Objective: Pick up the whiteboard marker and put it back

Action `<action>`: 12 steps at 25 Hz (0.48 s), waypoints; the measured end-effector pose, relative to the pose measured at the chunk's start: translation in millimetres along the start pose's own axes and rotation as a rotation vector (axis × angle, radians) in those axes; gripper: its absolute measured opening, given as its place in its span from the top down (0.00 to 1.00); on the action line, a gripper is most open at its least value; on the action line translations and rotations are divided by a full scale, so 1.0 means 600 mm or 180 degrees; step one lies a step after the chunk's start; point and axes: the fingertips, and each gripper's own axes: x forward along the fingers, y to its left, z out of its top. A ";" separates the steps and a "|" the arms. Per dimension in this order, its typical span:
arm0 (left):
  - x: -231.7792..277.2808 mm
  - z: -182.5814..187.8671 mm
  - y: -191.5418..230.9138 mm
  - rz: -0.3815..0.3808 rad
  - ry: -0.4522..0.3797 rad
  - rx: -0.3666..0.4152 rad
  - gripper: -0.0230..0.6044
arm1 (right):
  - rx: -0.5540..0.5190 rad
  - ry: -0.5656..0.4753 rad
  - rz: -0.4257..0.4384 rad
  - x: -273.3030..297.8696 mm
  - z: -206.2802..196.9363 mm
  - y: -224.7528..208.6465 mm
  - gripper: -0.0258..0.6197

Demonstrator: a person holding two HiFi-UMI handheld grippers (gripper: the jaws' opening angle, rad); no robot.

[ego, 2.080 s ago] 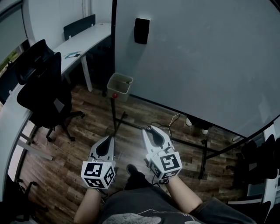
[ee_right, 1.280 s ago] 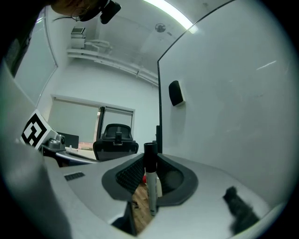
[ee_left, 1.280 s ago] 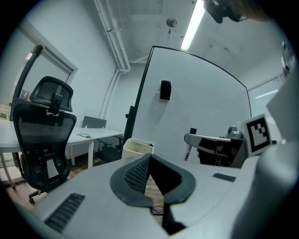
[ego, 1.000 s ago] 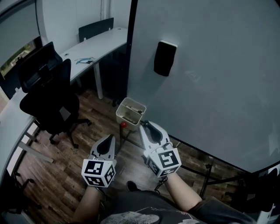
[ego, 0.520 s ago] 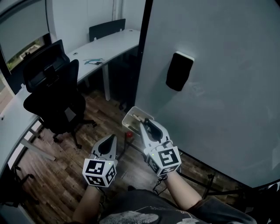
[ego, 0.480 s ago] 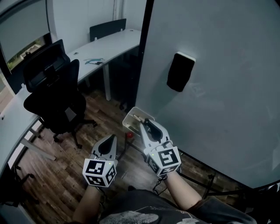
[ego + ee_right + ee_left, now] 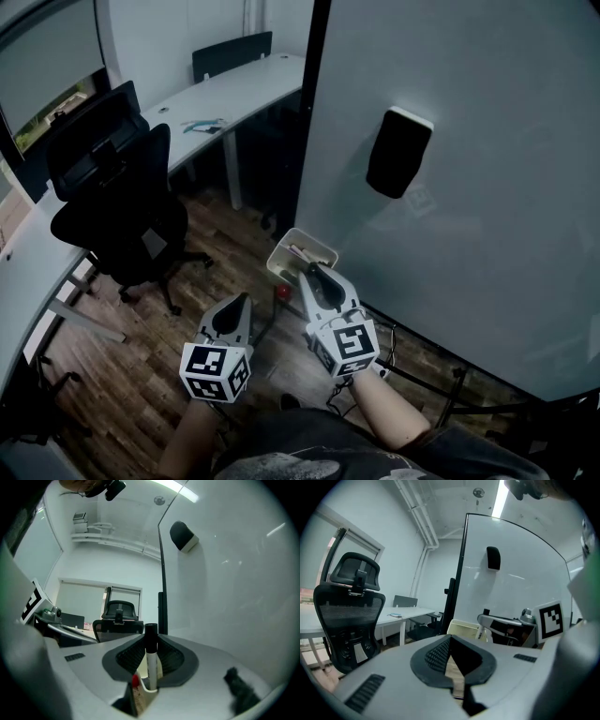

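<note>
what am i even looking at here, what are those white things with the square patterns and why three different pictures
There is no robot here. A person holds two hand tools, each with two jaws that pinch; the patterned cubes are part of them. The head view comes from a camera on the person's head, looking down: left gripper, right gripper, a whiteboard with a black eraser and a small tray, plus a chair and desk. The other two pictures come from a camera on each gripper, looking along its jaws. The right jaws grip a marker, close to the tray. The left jaws are shut on nothing.
</note>
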 end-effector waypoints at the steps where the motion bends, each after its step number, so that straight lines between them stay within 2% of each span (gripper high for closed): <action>1: -0.001 -0.002 -0.001 -0.0005 0.0008 0.0002 0.94 | 0.0006 0.0019 -0.0013 -0.003 -0.005 -0.001 0.83; 12: -0.031 -0.022 -0.029 -0.0088 0.0054 0.0025 0.94 | 0.0072 0.0206 -0.0122 -0.042 -0.032 0.000 0.82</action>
